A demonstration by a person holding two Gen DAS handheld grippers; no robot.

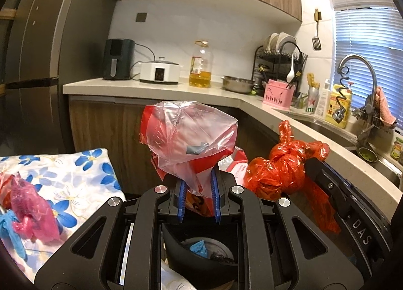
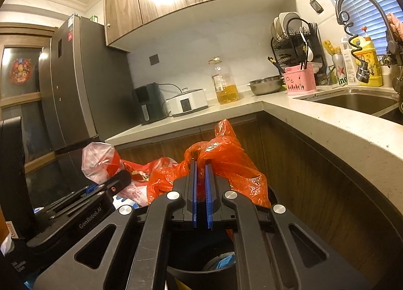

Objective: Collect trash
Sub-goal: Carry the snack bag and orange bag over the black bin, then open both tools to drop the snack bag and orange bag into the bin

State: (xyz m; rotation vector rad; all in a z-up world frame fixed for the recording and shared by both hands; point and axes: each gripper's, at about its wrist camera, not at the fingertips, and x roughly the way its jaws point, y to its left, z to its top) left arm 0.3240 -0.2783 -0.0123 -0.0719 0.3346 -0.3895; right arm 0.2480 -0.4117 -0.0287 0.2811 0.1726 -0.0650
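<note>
My left gripper point(image 1: 199, 176) is shut on a clear plastic bag with red packaging inside point(image 1: 189, 139), held up in front of the lower cabinets. My right gripper point(image 2: 200, 164) is shut on the knotted top of an orange plastic bag point(image 2: 226, 161). In the left wrist view the orange bag point(image 1: 279, 164) hangs just right of the clear bag, with the right gripper's body point(image 1: 352, 204) beside it. The right wrist view shows the clear bag point(image 2: 100, 161) and the left gripper's body point(image 2: 83, 217) at lower left. A black bin point(image 1: 201, 249) with blue and dark scraps sits below both grippers.
A flowered cloth point(image 1: 75, 176) at left carries a pink bag point(image 1: 32, 204) and a blue glove point(image 1: 10, 229). The L-shaped counter point(image 2: 314, 123) holds an oil bottle point(image 1: 200, 66), a steel bowl point(image 1: 238, 83), a pink caddy point(image 1: 278, 93) and a sink point(image 2: 357, 101). A fridge point(image 2: 83, 81) stands at left.
</note>
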